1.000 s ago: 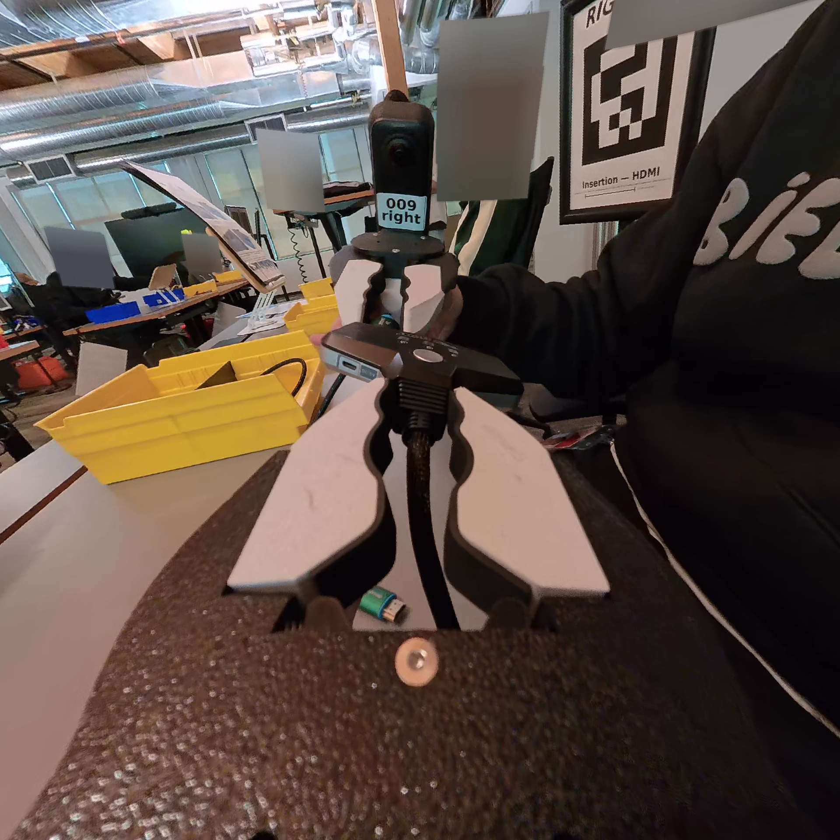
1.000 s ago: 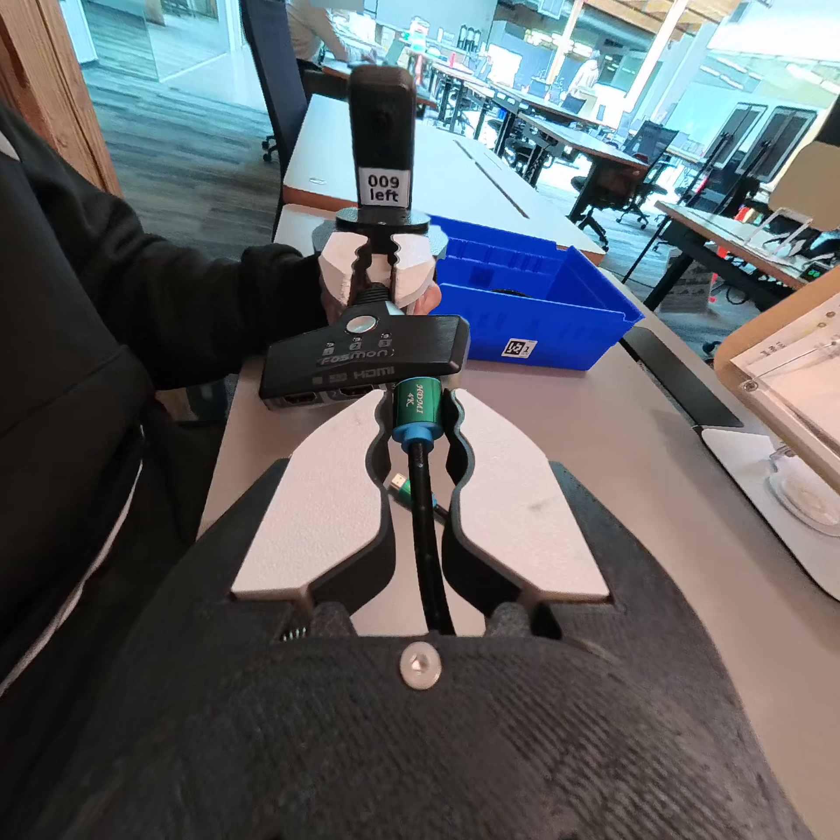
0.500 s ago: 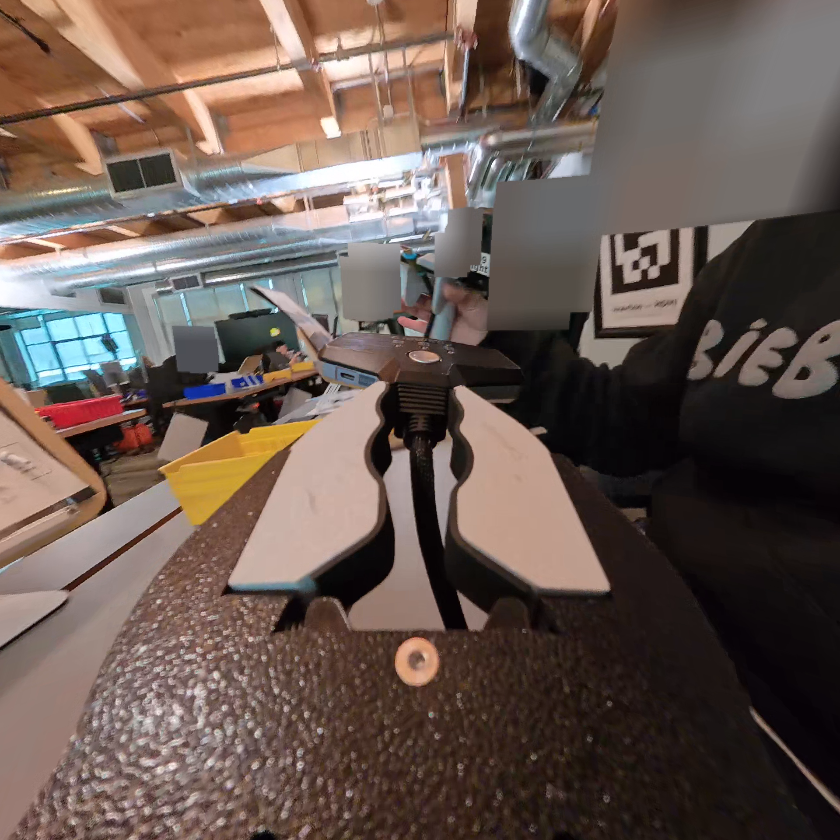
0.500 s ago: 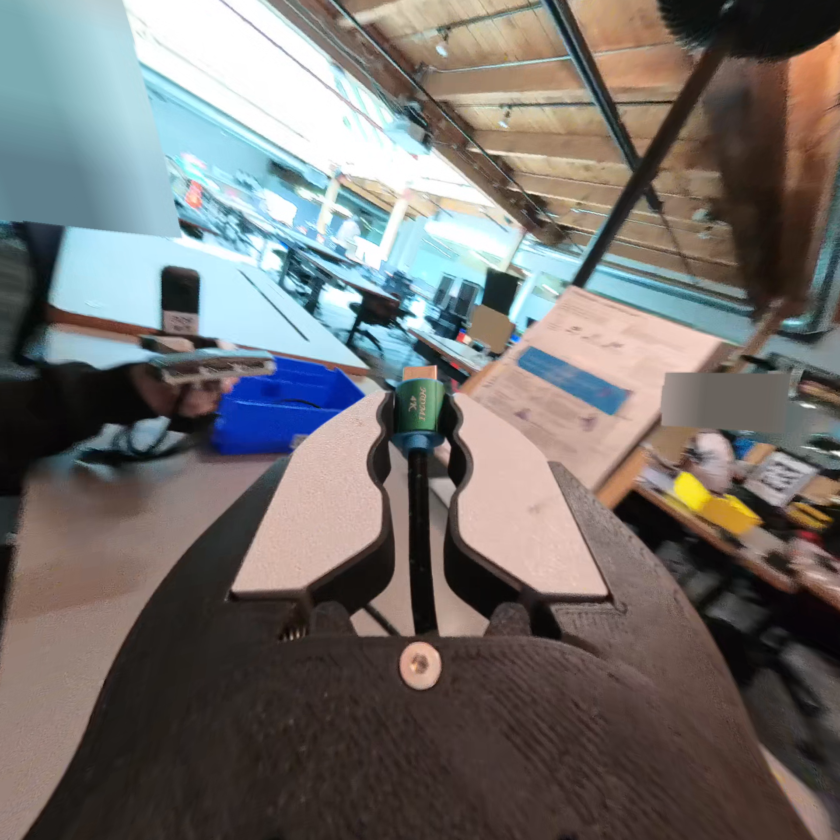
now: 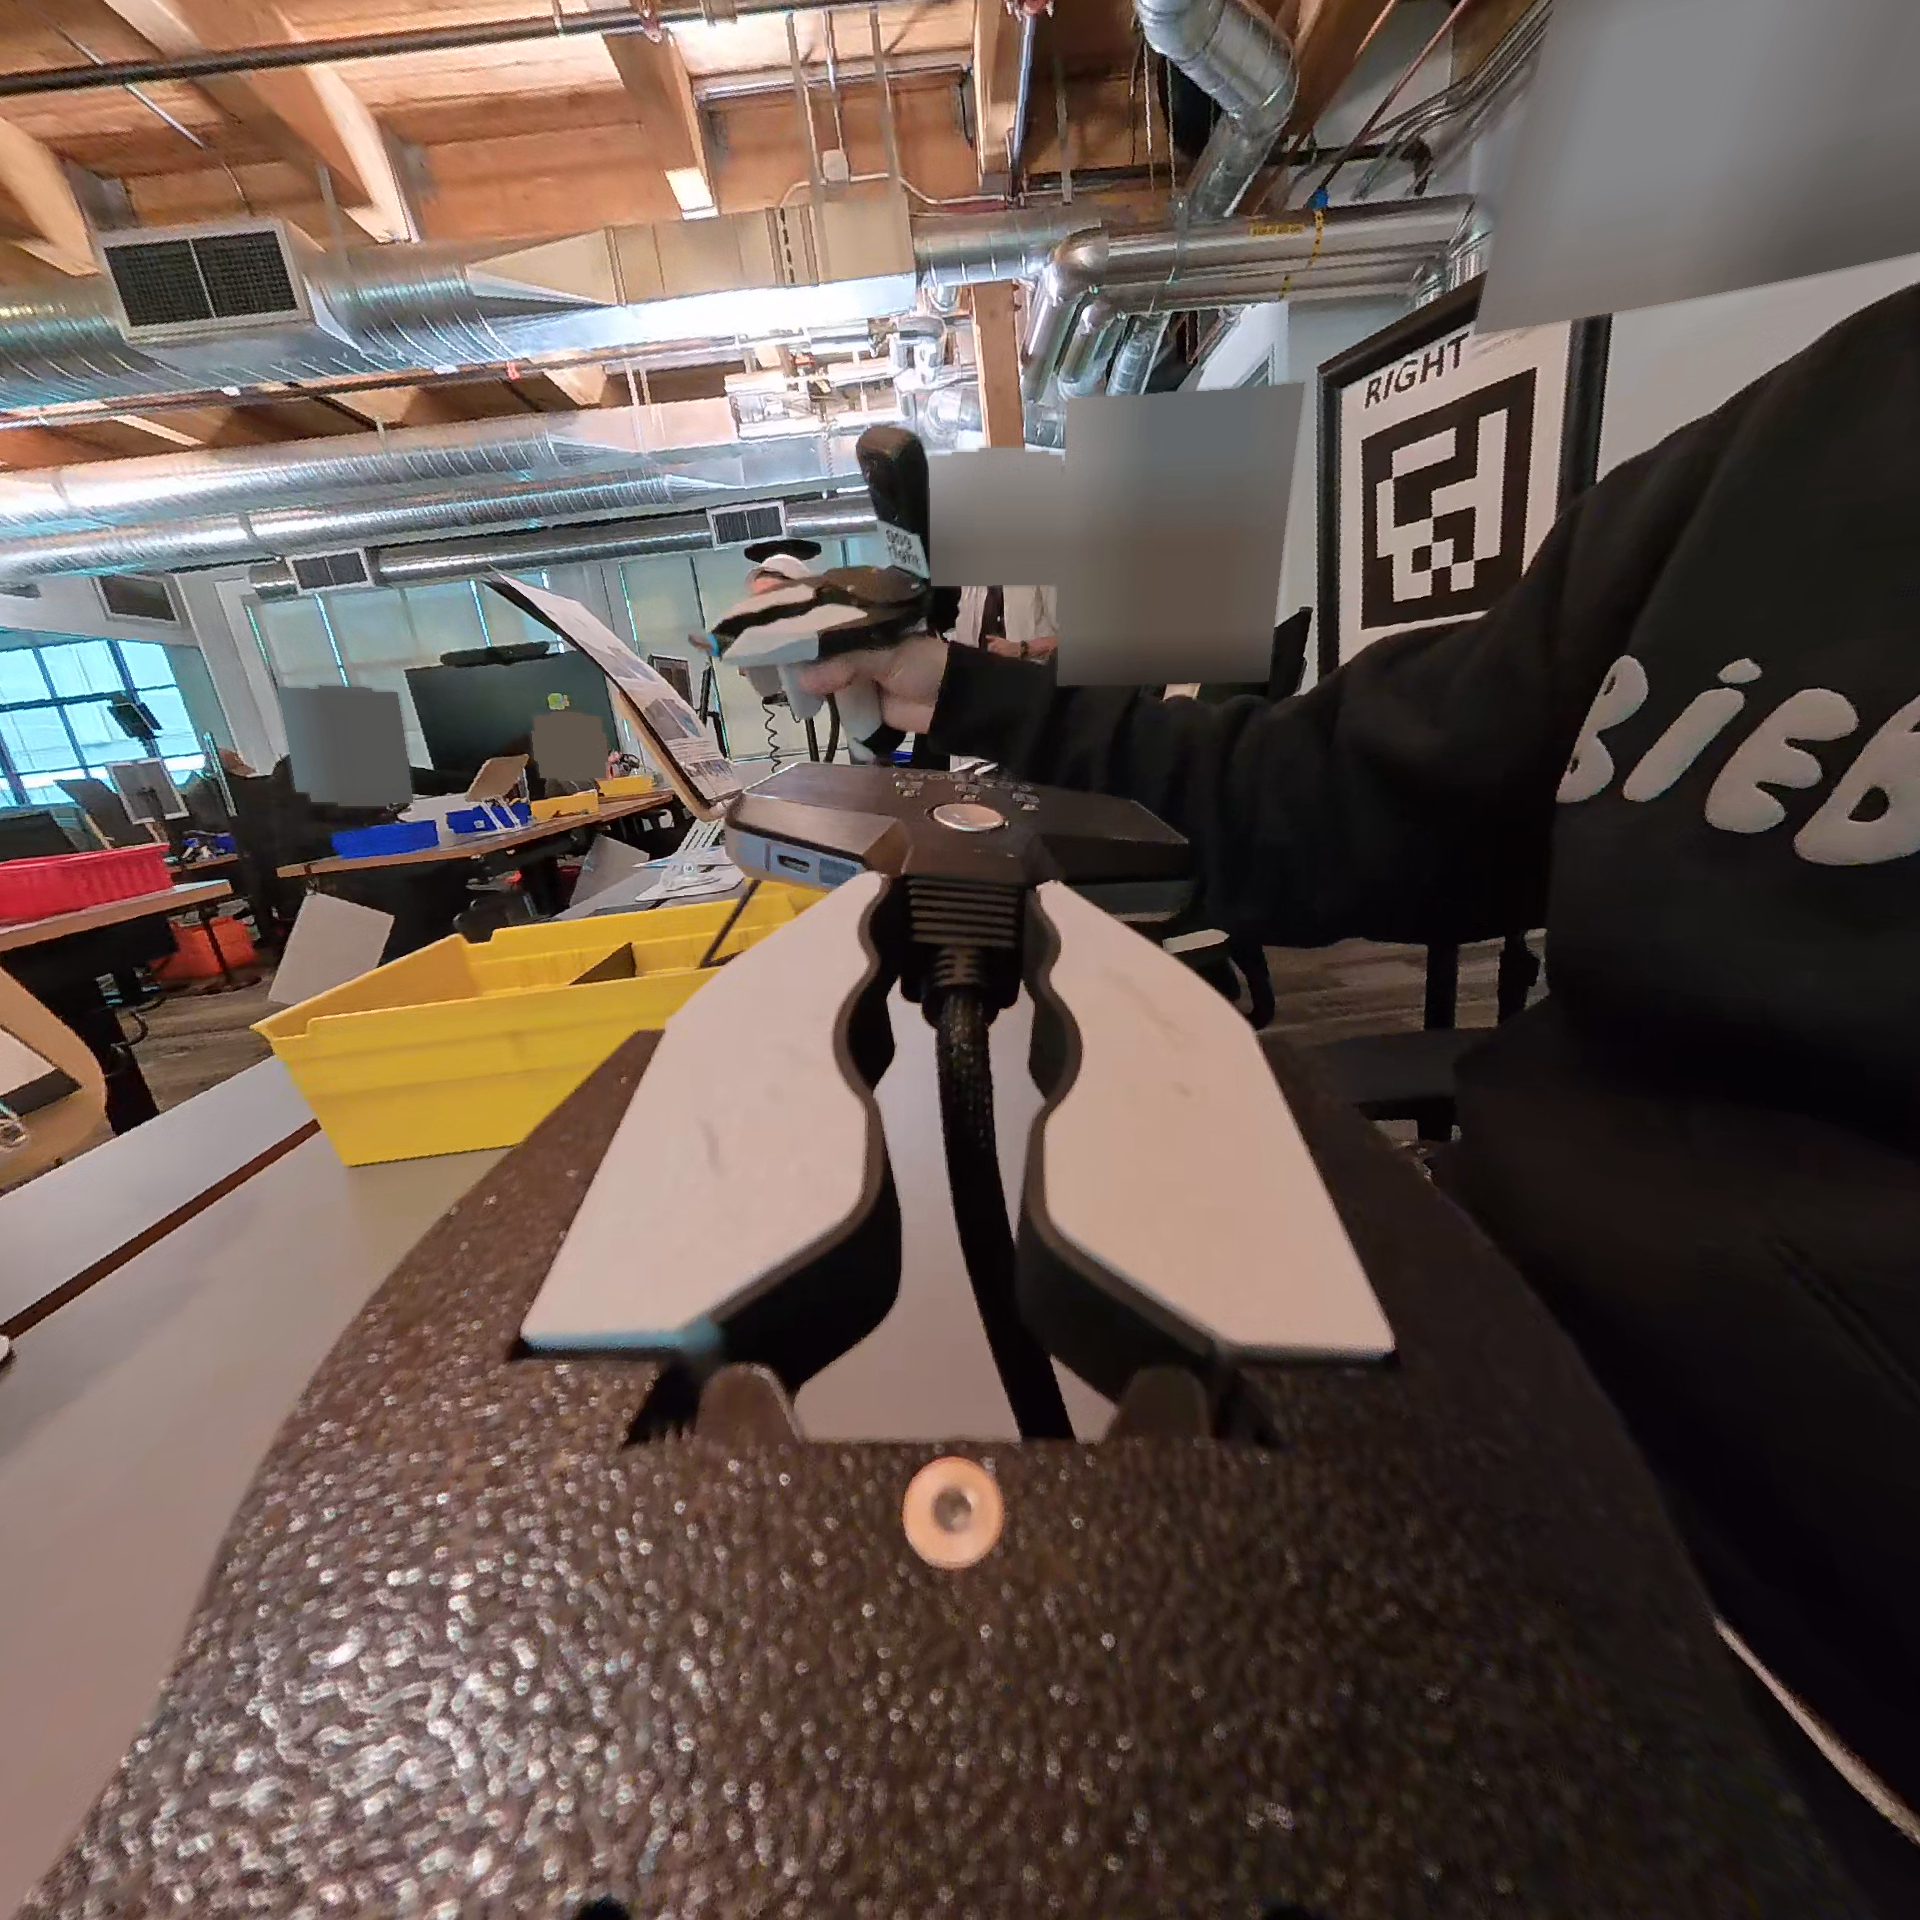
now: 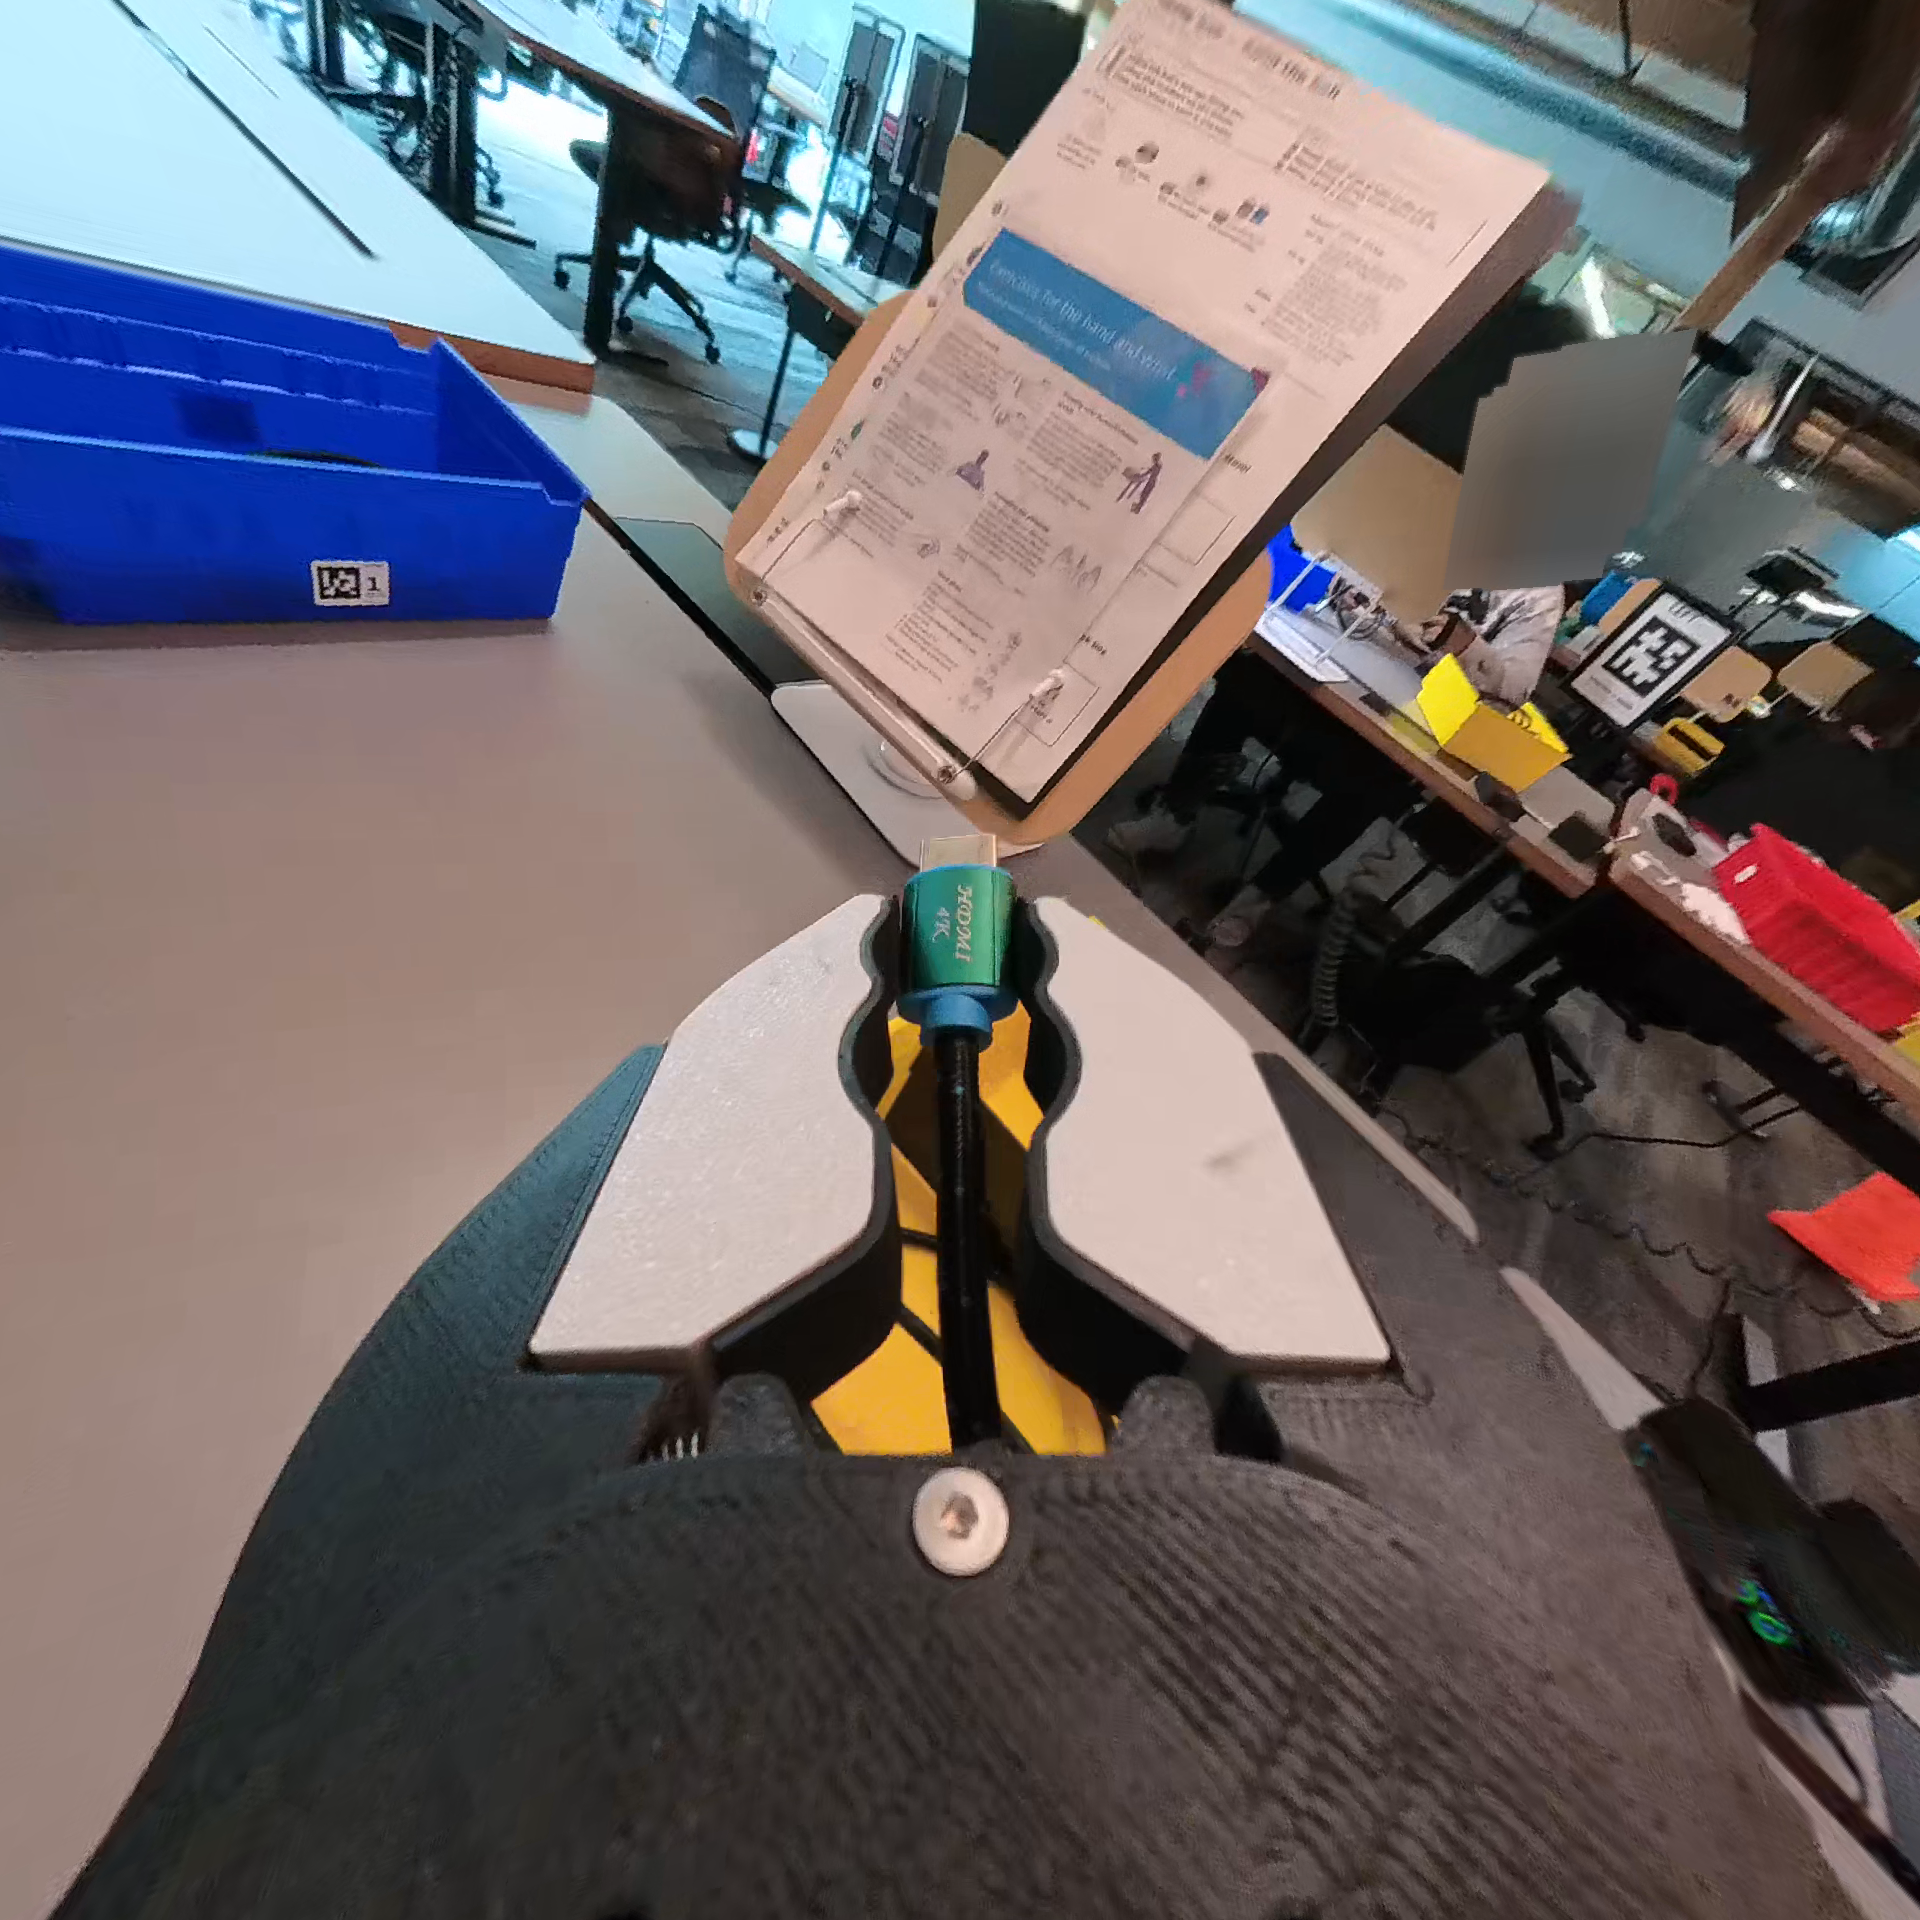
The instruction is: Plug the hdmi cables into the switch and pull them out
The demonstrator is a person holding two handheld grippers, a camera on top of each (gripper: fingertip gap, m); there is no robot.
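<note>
While the yellow bin (image 5: 488, 1023) sits on the grey surface (image 5: 156, 1299) to the left of the left tool (image 5: 961, 940), its compartments show dark dividers and a thin black cable rising from it, though what else lies inside cannot be told. Over in the right wrist view, a blue bin (image 6: 260, 499) stands well apart on the surface (image 6: 364, 883), ribbed slots along its inside and a small square tag on its front wall; its contents are hidden. Yellow plastic, likely the yellow bin, shows through the gap under the right tool (image 6: 956, 935). Left tool is clenched on the ribbed black collar where a braided black cable (image 5: 971, 1143) meets the switch (image 5: 961, 821), so the switch is held up off the surface, level, a round silver button on top and an open port on its left end. Right tool, seen from the left wrist view (image 5: 800, 634) raised beyond the switch in a hand (image 5: 894, 686), is clear of it. It is clamped tight on a green plug (image 6: 956, 935) of a black cable (image 6: 961, 1226), the metal tip bare and pointing at a tilted paper stand (image 6: 1122, 436).
</note>
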